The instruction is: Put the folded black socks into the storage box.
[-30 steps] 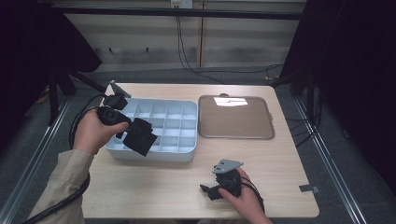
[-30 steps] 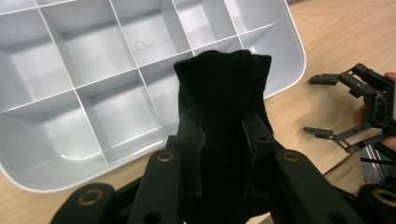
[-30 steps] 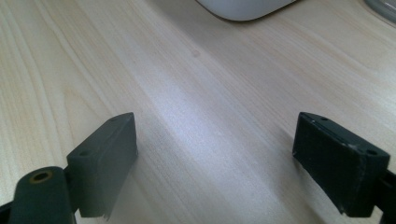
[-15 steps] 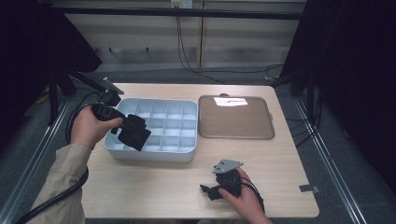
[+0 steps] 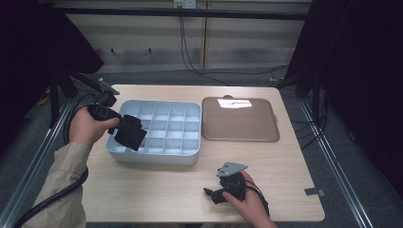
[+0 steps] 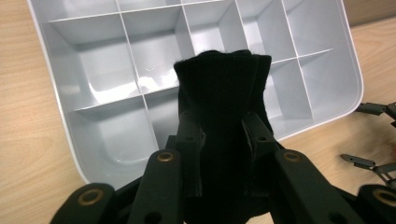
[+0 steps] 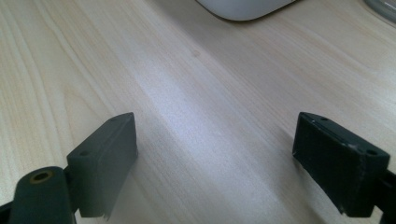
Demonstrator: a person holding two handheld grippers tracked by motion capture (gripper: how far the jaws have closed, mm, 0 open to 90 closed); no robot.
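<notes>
A folded black sock (image 6: 223, 107) is clamped between the jaws of my left gripper (image 6: 223, 135), which is shut on it. In the high view the sock (image 5: 129, 132) hangs over the near left corner of a light grey divided box (image 5: 190, 154), with the left gripper (image 5: 124, 128) held by the hand at the box's left side. Below the sock lie the box's compartments (image 6: 116, 135), which look bare. My right gripper (image 5: 211, 194) rests on the wooden table near the front edge, and its jaws stand wide apart over bare wood (image 7: 215, 140).
A brown tray-like lid (image 5: 240, 133) lies right of the box, with a white label at its far edge. Cables run from both grippers. Dark curtains and metal rails flank the table (image 5: 157, 190). The right gripper's tips (image 6: 369, 135) show beyond the box corner in the left gripper view.
The left gripper has carried the sock a little leftward and down toward the box's near left corner. The right gripper has stayed put.
</notes>
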